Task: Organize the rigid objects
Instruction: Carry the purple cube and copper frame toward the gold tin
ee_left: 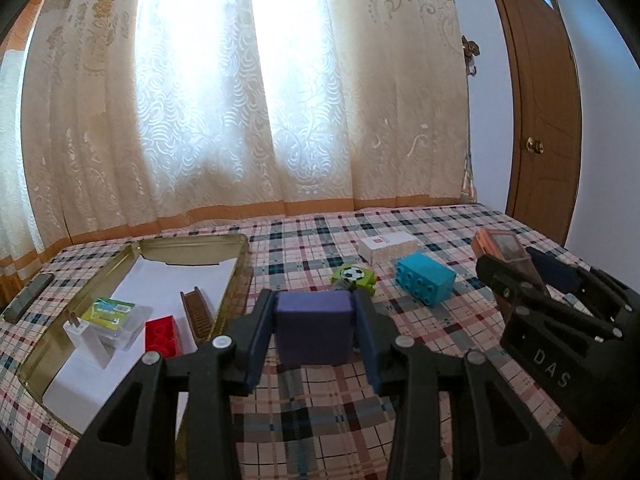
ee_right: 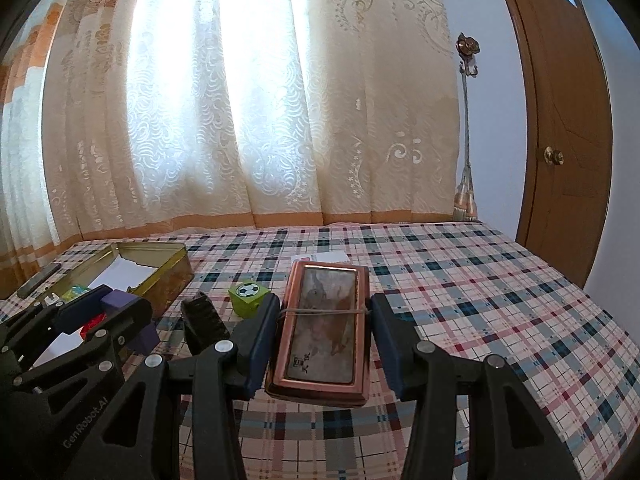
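Observation:
My left gripper (ee_left: 314, 299) is shut on a purple block (ee_left: 314, 330), held just above the plaid cloth, right of the gold tin (ee_left: 240, 248). My right gripper (ee_right: 325, 301) is shut on a flat copper-rimmed box (ee_right: 322, 332) with a rubber band around it. In the left wrist view that box (ee_left: 500, 244) shows at the right, in the right gripper (ee_left: 512, 266). On the cloth lie a blue brick (ee_left: 426, 278), a green football cube (ee_left: 354, 276) and a white box (ee_left: 388, 248). The tin holds a red brick (ee_left: 160, 336), a clear green-labelled case (ee_left: 110, 314) and a brown comb-like piece (ee_left: 196, 314).
A dark phone (ee_left: 28, 298) lies on the cloth left of the tin. Curtains hang along the far edge and a wooden door (ee_right: 568, 120) stands at the right. The plaid cloth (ee_right: 500, 300) stretches bare to the right of the copper box.

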Available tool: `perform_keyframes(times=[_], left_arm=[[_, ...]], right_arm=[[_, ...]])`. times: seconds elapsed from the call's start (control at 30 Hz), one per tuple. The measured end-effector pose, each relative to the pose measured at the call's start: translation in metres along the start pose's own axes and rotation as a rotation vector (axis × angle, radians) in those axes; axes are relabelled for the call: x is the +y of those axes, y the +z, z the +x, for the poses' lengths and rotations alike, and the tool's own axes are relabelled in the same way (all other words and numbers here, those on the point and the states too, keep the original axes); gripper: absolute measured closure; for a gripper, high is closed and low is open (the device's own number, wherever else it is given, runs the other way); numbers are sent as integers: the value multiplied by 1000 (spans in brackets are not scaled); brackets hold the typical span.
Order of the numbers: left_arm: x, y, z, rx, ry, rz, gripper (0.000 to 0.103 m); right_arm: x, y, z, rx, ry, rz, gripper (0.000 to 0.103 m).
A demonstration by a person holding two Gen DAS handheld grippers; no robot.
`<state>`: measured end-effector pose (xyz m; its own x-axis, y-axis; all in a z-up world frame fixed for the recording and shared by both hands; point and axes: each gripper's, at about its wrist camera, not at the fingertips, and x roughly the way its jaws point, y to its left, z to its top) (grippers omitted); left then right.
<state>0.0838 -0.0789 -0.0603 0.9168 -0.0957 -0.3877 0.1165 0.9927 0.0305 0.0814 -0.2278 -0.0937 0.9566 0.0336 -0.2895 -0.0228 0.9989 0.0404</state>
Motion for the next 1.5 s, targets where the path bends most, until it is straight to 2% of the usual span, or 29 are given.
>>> perform_keyframes(times=[1.5], left_arm=[[52,-6,-21,-69,93,-78,64]], right_arm=[[58,-4,-9,-49,96,-88,53]])
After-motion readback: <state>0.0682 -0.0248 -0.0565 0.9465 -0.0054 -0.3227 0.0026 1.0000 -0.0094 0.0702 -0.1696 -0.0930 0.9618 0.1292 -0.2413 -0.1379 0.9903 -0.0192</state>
